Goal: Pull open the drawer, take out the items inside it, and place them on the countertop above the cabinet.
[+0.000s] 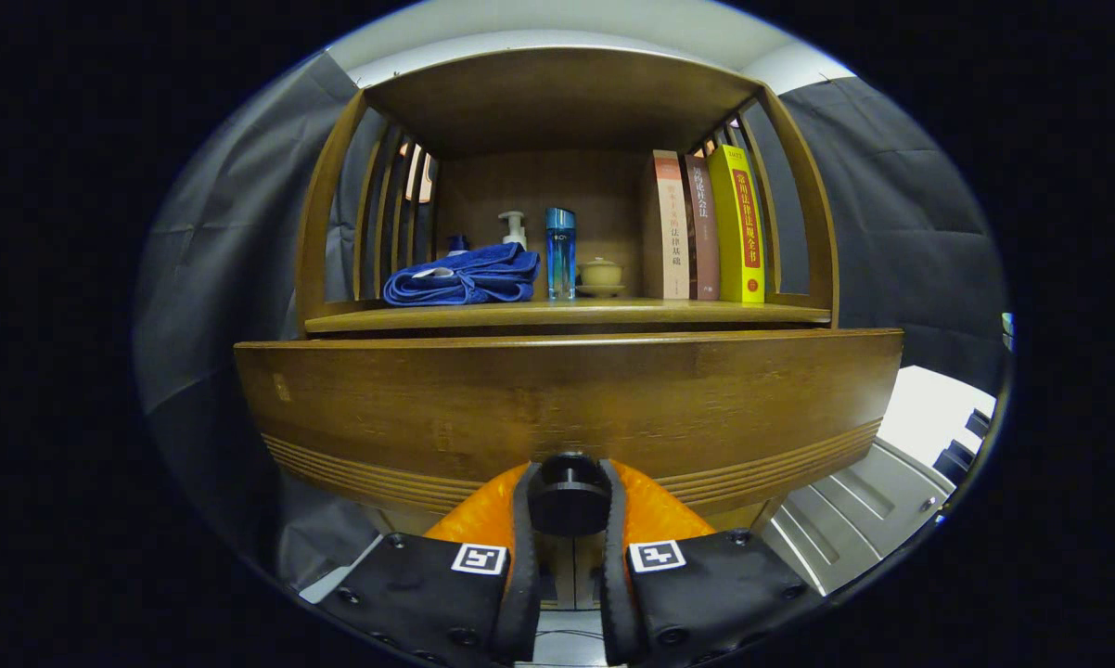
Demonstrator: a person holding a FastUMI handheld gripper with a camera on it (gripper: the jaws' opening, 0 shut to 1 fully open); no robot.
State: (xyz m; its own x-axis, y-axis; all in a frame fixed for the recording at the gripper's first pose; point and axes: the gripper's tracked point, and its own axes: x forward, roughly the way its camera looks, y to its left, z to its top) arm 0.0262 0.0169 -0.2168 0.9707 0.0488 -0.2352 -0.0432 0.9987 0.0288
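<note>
Towel (pixel 463 276) left on countertop (pixel 567 315), books (pixel 711 227) right, drawer (pixel 567 404) below.

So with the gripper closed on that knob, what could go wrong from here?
1. The gripper pinches only the small round black knob of the wooden drawer front; an off-axis pull might let it slip out.
2. A sharp tug could shake the cabinet, tipping the tall blue bottle or the upright yellow book on the countertop.

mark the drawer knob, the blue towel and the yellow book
drawer knob (pixel 569 494): gripper view, its round face, gripper (pixel 569 506) shut on it
blue towel (pixel 465 276): gripper view, folded top
yellow book (pixel 739 227): gripper view, spine
</note>
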